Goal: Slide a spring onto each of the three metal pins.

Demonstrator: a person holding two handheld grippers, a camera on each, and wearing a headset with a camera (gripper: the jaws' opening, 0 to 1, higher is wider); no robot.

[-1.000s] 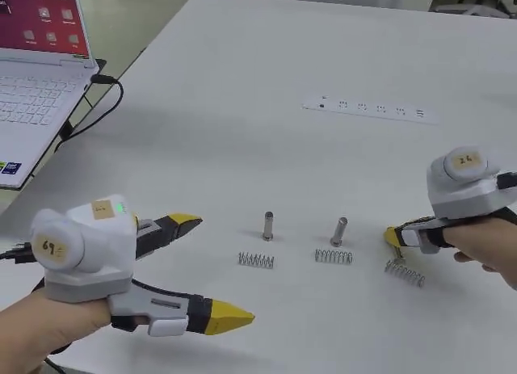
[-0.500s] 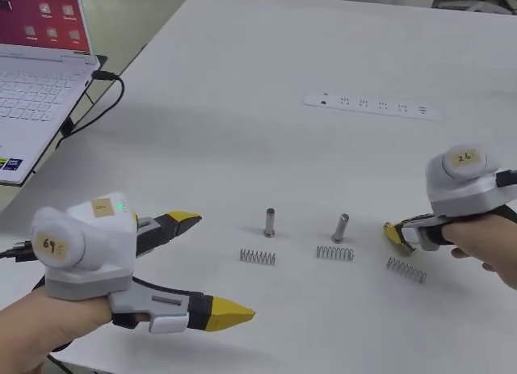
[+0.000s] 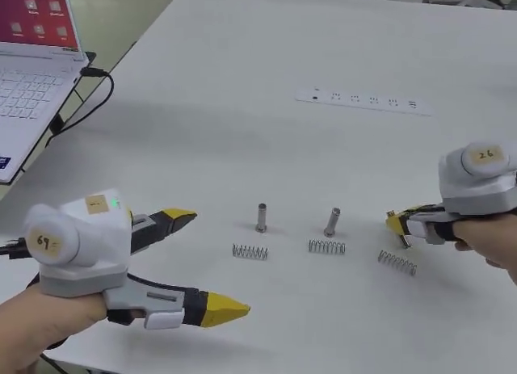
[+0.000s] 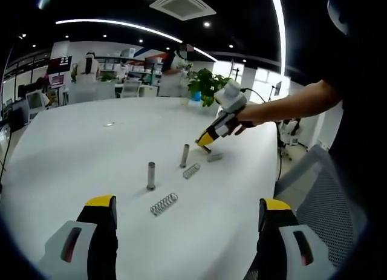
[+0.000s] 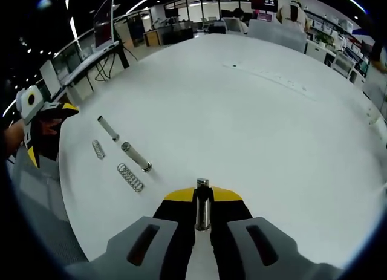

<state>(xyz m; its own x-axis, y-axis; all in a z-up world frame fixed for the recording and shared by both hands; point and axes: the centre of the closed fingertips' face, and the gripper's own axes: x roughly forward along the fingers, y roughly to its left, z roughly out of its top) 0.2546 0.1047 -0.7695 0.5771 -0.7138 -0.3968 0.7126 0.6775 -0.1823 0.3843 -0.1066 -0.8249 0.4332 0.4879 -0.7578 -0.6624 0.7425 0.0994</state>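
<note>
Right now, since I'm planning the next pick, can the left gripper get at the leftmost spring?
Probably yes. The left gripper has open, empty jaws, and bare table lies between it and the leftmost spring; the nearest pin stands behind it.

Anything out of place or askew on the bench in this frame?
The middle pin seems to lean, while the left pin stands straight. The third pin is off the table, clamped in the right claw. The right spring lies slanted, unlike the left spring and middle spring.
</note>
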